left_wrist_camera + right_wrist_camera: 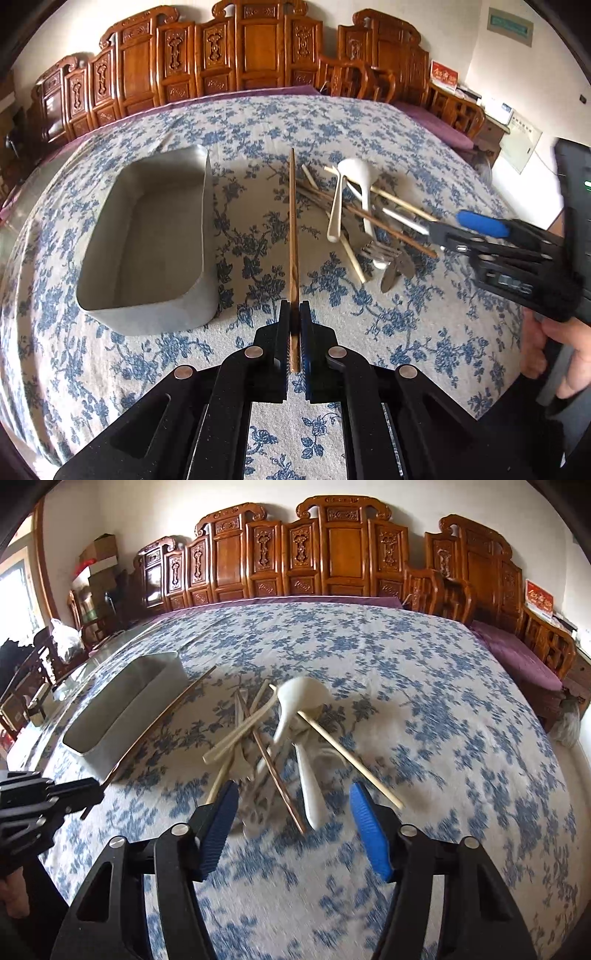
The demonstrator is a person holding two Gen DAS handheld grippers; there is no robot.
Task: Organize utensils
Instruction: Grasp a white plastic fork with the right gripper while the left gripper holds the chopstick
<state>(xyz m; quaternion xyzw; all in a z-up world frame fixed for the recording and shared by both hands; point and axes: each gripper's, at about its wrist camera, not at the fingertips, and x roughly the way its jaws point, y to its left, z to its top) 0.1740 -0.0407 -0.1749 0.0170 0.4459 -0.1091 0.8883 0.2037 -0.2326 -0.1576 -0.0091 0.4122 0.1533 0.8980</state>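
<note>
The surface [369, 122] wears a pale grey cloth printed with blue flower sprigs. At nine o'clock sits a plain silver-grey metal box [147, 310]. A dark brown chopstick [293, 221] shows wood grain. At two o'clock lie white spoons [354, 173], cream chopsticks [354, 764] and a silver fork [376, 251]. The black right gripper [295, 830] has bright blue ribbed fingers [369, 834]. Carved reddish-brown wooden chairs [340, 546] stand at twelve o'clock, with purple cushions [517, 653].
</note>
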